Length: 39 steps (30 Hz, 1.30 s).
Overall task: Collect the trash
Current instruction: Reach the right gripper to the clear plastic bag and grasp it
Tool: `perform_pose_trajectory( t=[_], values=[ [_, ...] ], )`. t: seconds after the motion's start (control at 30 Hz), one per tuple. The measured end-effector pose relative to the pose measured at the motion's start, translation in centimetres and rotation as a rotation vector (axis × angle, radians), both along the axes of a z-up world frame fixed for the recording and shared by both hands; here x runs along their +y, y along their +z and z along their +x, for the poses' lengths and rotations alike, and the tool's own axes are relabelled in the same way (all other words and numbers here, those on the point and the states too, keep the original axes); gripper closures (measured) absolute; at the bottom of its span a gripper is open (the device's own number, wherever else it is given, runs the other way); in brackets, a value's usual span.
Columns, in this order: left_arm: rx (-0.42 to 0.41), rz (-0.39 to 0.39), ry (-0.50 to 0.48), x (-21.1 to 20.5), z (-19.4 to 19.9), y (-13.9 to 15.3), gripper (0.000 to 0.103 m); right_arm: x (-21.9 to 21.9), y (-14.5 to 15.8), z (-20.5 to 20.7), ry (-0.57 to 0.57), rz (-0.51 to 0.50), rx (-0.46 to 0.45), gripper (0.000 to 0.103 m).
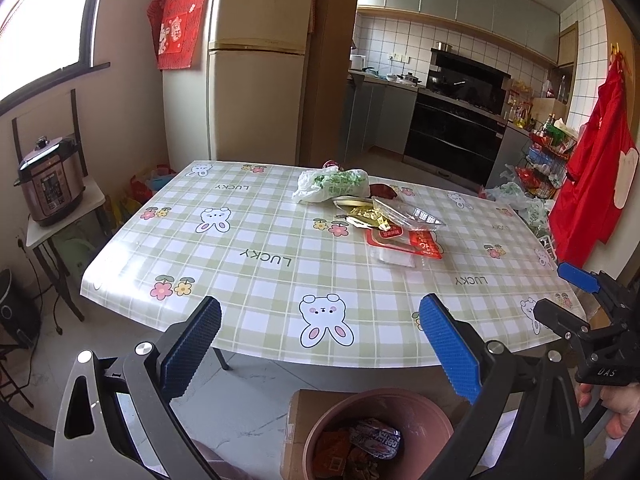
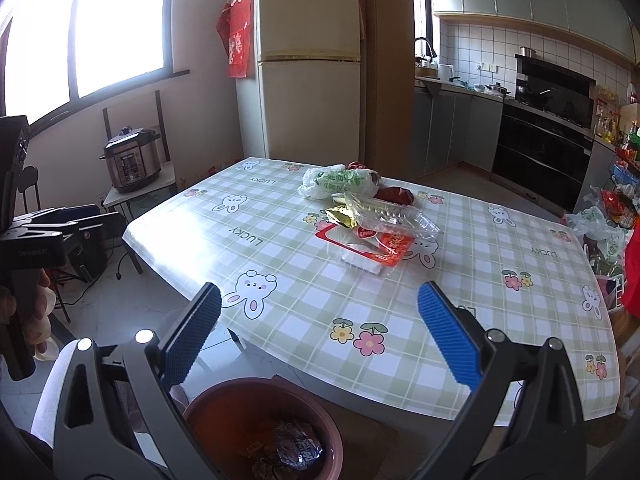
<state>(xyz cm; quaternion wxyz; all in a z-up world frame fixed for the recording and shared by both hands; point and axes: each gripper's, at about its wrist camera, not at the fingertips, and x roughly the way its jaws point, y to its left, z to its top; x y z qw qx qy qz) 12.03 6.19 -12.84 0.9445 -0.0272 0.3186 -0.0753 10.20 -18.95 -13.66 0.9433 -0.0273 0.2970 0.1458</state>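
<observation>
A pile of trash lies on the far middle of the checked table (image 1: 256,264): a white and green plastic bag (image 1: 332,186), a clear plastic tray (image 1: 408,214), a gold wrapper (image 1: 366,214) and a red and white package (image 1: 404,246). The same pile shows in the right wrist view, with the bag (image 2: 340,182), clear tray (image 2: 388,214) and red package (image 2: 372,248). A brown bin (image 1: 376,436) with wrappers inside stands on the floor below the near table edge. My left gripper (image 1: 320,348) is open and empty above the bin. My right gripper (image 2: 320,340) is open and empty above the bin (image 2: 264,432).
A cardboard box (image 1: 296,432) sits beside the bin. A pressure cooker (image 1: 50,180) stands on a small side table at the left. A fridge (image 1: 260,60) is behind the table. A rack with bags (image 1: 548,160) and a red garment (image 1: 592,184) stand at the right.
</observation>
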Motion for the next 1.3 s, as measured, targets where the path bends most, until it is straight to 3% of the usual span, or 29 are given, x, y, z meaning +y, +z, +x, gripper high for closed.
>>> perform_pose_trajectory(
  t=[0.27,0.63,0.83,1.0,1.03,1.1,1.17,1.27,1.3],
  values=[
    [0.047,0.028,-0.025,-0.6,7.4,-1.9,0.006,-2.6,-3.2,7.2,-0.052,-0.022,0.072,0.006],
    [0.115,0.023,-0.074,-2.7,18.7,-6.7,0.006,-4.3,-8.1,19.4,-0.075,-0.085,0.152,0.006],
    [0.142,-0.003,-0.085,-3.4,22.2,-8.7,0.006,-2.0,-9.0,24.9,0.004,-0.132,0.166,0.006],
    [0.162,-0.024,-0.077,-3.2,22.9,-9.7,0.006,1.6,-10.0,27.7,0.089,-0.218,0.167,0.008],
    [0.165,-0.025,-0.075,-3.1,22.9,-9.9,0.006,2.1,-10.3,28.2,0.096,-0.229,0.174,0.010],
    [0.170,-0.027,-0.071,-3.1,22.8,-10.1,0.006,2.7,-10.9,29.1,0.095,-0.249,0.204,0.036],
    [0.174,-0.031,-0.070,-2.8,22.6,-10.2,0.006,2.7,-11.1,29.5,0.094,-0.238,0.223,0.043],
    [0.172,-0.031,-0.072,-2.8,22.3,-10.0,0.006,2.5,-10.9,29.4,0.090,-0.238,0.230,0.068],
    [0.171,-0.031,-0.072,-2.8,22.3,-10.0,0.006,2.5,-10.7,29.2,0.089,-0.238,0.225,0.072]
  ],
)
